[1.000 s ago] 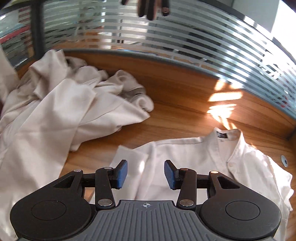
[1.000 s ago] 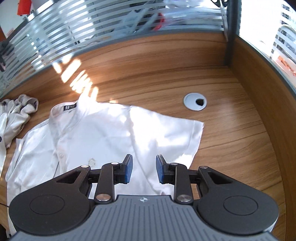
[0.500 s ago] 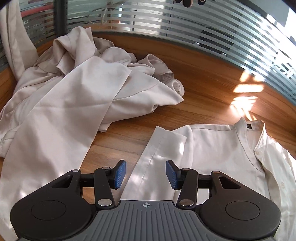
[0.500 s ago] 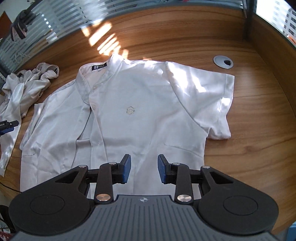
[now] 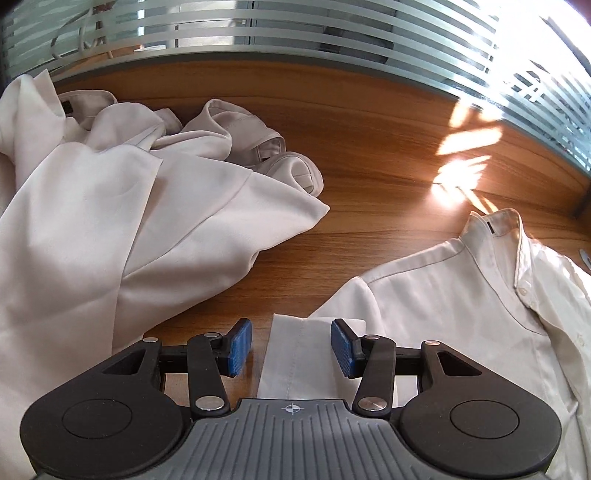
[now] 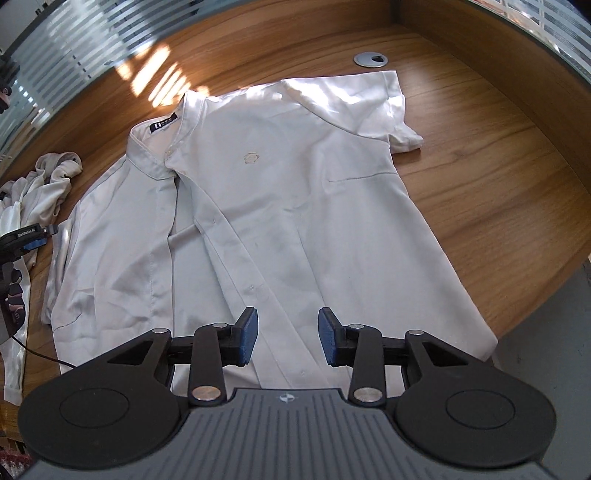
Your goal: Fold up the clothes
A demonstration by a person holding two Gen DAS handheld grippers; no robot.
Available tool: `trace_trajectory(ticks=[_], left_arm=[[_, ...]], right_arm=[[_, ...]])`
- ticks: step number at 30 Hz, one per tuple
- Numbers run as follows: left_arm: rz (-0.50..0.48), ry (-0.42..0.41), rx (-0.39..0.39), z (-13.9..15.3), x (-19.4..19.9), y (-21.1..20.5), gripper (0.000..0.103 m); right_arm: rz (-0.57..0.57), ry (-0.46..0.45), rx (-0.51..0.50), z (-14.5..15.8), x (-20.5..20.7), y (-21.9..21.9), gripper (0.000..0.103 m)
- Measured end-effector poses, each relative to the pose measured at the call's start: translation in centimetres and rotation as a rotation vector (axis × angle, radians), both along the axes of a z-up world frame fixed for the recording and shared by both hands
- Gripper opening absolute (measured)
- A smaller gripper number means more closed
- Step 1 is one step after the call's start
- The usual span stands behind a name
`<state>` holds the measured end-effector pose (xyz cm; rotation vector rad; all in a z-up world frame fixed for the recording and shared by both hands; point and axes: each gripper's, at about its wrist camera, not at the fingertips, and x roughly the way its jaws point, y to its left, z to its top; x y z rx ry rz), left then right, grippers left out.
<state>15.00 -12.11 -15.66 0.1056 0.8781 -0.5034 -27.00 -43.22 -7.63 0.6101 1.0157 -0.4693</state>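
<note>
**Q:** ok what's the setup look like right now?

**A:** Biggest thing is the table (image 6: 498, 155), a wood-grain top with a striped glass partition (image 5: 295, 33) running along the far edge and sun patches on the wood. Spread flat across the middle of it is the white shirt (image 6: 295, 206), front side up, collar at the far end, hem at the near edge. Its buttoned front is a bit rumpled on the left half. The short sleeve on the right (image 6: 391, 110) lies out to the side, with its tip wrinkled.

**Q:** and the rest of the laundry?

**A:** There's a crumpled pile of pale clothes (image 5: 122, 221) on the left of the table, apart from the shirt, with bare wood between them.

**Q:** what are your hands doing?

**A:** My right hand-held gripper (image 6: 288, 336) hovers over the shirt's near hem, around the button strip, fingers spread wide, nothing in them. My left hand-held gripper (image 5: 291, 347) is spread wide too and also has nothing in it. It sits over the shirt's left sleeve (image 5: 306, 354), whose cuff edge shows between the blue pads (image 5: 238, 345). Can't tell if the pads touch the fabric.

**Q:** anything small?

**A:** A round grey cable grommet (image 6: 370, 58) on the far right, just beyond the right sleeve.
</note>
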Motion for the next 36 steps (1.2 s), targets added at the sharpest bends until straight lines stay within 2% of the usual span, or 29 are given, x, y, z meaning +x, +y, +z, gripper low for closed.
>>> trace_trajectory(ticks=[2,4,7,16,21,25,29,36], left_arm=[[-0.014,0.009,-0.002,-0.4,0.3,-0.2,0.045],[-0.025,0.006,-0.007,-0.5,0.3,-0.2,0.012],[-0.020,-0.029,-0.021,0.1,-0.3,0.7,0.005],[0.128,-0.024,-0.005,2.6,-1.2,6.8,0.005],[0.196,0.005,0.054,2.9,-2.6,9.3,0.006],[0.212,0.012,0.066,3.0,-4.5,10.7,0.013],[0.132,0.015,0.020,3.6,-7.1,10.8,0.013],[-0.147,0.070,-0.022,3.2,-11.7,8.1,0.013]], right_arm=[[-0.032,0.003,-0.001,0.1,-0.7,1.1,0.042],[-0.054,0.001,-0.006,0.2,-1.2,2.0,0.042],[-0.057,-0.004,-0.008,0.2,-1.3,3.1,0.043],[0.033,-0.004,0.029,-1.8,0.4,5.8,0.043],[0.115,0.008,0.065,-3.3,1.2,7.4,0.043],[0.181,0.018,0.094,-4.5,1.9,8.7,0.043],[0.239,0.024,0.139,-5.7,2.2,10.2,0.043],[0.277,0.026,0.233,-7.2,1.9,12.6,0.042]])
